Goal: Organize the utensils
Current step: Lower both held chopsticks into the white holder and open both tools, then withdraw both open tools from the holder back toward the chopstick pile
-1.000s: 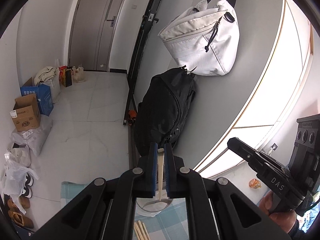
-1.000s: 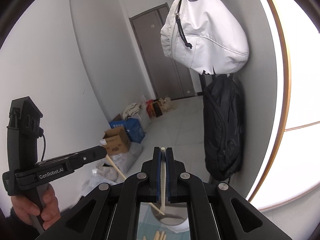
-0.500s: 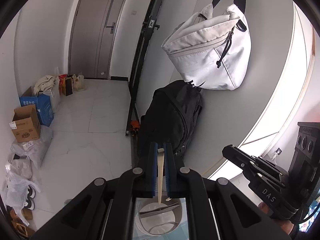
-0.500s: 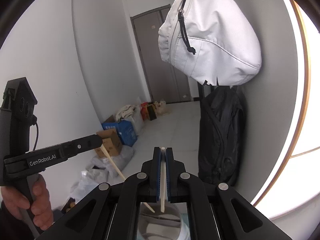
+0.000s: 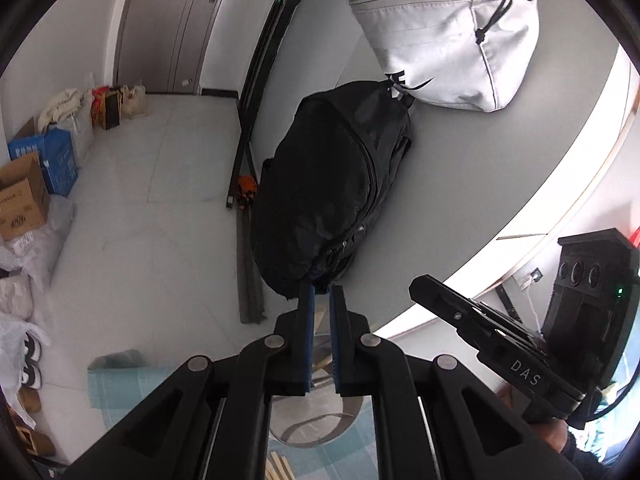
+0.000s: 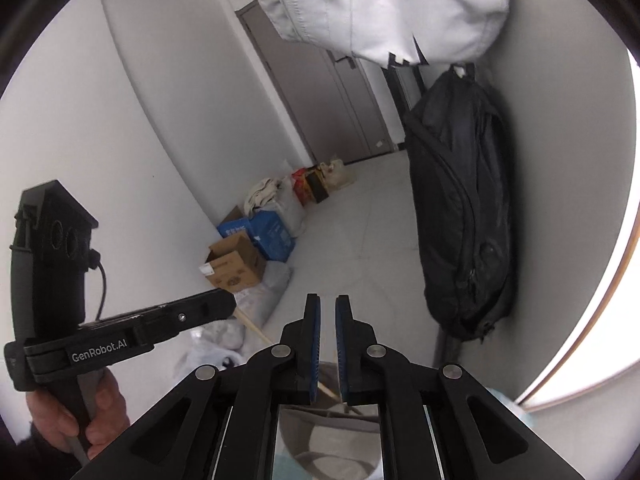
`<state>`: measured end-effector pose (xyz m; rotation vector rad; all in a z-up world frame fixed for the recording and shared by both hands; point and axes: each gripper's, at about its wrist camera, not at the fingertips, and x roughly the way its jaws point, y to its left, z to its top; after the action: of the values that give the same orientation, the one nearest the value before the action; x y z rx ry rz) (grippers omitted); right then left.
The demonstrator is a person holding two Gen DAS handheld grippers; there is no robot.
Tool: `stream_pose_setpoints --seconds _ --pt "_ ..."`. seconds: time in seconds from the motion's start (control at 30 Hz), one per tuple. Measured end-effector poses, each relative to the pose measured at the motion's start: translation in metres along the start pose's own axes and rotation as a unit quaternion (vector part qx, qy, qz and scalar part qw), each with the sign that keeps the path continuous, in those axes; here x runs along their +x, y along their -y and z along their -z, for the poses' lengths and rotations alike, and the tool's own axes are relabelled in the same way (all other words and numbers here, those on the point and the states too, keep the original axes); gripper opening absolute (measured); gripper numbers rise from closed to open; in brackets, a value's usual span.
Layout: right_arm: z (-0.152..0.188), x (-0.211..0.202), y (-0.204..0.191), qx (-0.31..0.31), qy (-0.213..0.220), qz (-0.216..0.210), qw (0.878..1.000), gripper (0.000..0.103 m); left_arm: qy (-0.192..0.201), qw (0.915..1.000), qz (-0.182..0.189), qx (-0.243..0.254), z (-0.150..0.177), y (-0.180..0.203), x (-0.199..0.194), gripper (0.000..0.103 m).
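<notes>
floor (image 5: pixel 152 220): widest open stretch, ahead and to my left; its near part is hidden behind my own linkages.
backpack (image 5: pixel 332 200): black, hanging against the grey wall straight ahead of my left fingers; its bottom end sits just behind their tips.
white bag (image 5: pixel 444 28): hangs above the backpack, top cut off by the frame in both views.
boxes (image 5: pixel 24 200): cardboard and blue, with bags, stacked along the far left wall, well apart from me; print unreadable.
cloth (image 5: pixel 120 384): teal check, one corner showing, the rest under my arms; its far edge drops straight to floor.
left gripper (image 5: pixel 321 292): jaws have just been opening, blue pads now parted by a narrow gap. Released.
right gripper (image 6: pixel 329 300): jaws have just been opening too, narrow gap, nothing I can see between the pads. Released.
hand (image 6: pixel 80 412): wrapped round the left handle, partly cut off at the frame edge.
cup (image 5: pixel 340 412): metal, directly below both finger pairs, mostly masked by linkages.
chopstick (image 6: pixel 252 325): pale wood, runs from my left fingertips down towards the cup; it sits in the gap, and I cannot tell if a pad touches it.
spare chopsticks (image 5: pixel 280 466): on the cloth beside the cup, ends only; count unclear.
</notes>
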<state>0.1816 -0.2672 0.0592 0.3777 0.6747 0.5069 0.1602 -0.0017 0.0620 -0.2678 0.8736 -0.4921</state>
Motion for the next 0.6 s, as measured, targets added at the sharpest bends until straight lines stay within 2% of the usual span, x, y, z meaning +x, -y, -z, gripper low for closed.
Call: stream_pose_setpoints --seconds 0.03,0.1,0.17,0.2,0.3,0.4,0.6 --pt "0.0 -0.001 0.005 0.013 -0.002 -0.004 1.0 0.01 -0.004 0.9999 0.009 -0.006 0.0 0.001 -0.002 0.014" --pt "0.004 -0.003 0.011 0.03 0.0 -0.018 0.999 0.022 0.004 0.9999 0.012 -0.011 0.001 0.001 -0.009 0.041" --pt "0.006 -0.01 0.013 0.039 0.006 -0.023 0.999 0.032 0.019 0.9998 -0.004 -0.01 0.006 0.001 -0.015 0.052" --pt "0.006 -0.014 0.012 0.041 0.011 -0.022 0.999 0.036 0.026 0.9996 -0.004 -0.011 0.008 0.002 -0.019 0.053" --pt "0.008 -0.027 0.009 0.038 0.02 -0.018 0.999 0.041 0.033 0.9993 -0.006 -0.014 0.013 0.003 -0.033 0.053" --pt "0.01 -0.04 0.005 0.039 0.026 -0.02 0.999 0.046 0.038 0.999 -0.022 -0.013 0.015 0.005 -0.038 0.054" --pt "0.016 -0.061 -0.008 0.031 0.03 -0.027 0.999 0.051 0.023 0.9993 -0.019 -0.022 0.022 0.008 -0.045 0.055"
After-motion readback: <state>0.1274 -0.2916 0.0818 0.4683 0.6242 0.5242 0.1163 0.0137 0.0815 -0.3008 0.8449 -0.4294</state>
